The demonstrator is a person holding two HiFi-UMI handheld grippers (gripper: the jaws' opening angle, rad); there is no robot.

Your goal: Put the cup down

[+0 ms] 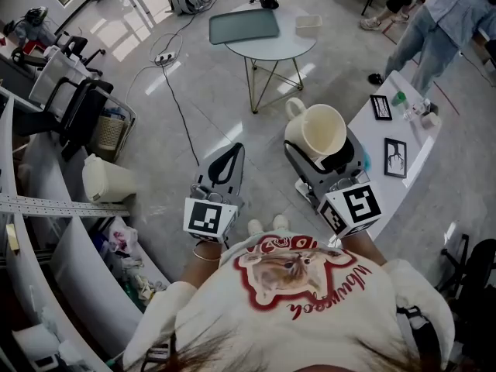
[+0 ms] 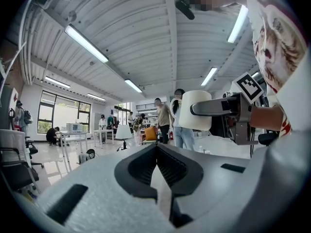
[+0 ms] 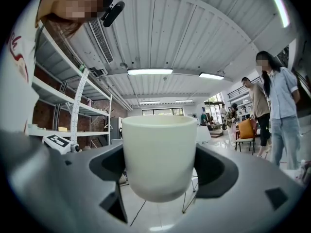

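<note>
Over the open workshop floor, I hold one cream cup upright in my right gripper, its two jaws pressed against opposite sides of the cup wall. The cup hangs in the air, mouth up, with its handle turned away from me. In the right gripper view that handle is hidden behind the cup body, and only floor shows beneath the base. My left gripper is beside it at the same height, well apart from the cup, with its jaws closed tip to tip on nothing. Both my hands are covered by the marker cubes.

Two counters stand within view. A round counter ahead carries a grey tray and a small white box; its far side is cut off at the frame's top. A long white counter runs just to the right of the cup, bearing two framed pictures and small items too blurred to name. Bare floor lies open between the grippers and the round counter. One person, cut off by the frame, stands beyond the long counter.
</note>
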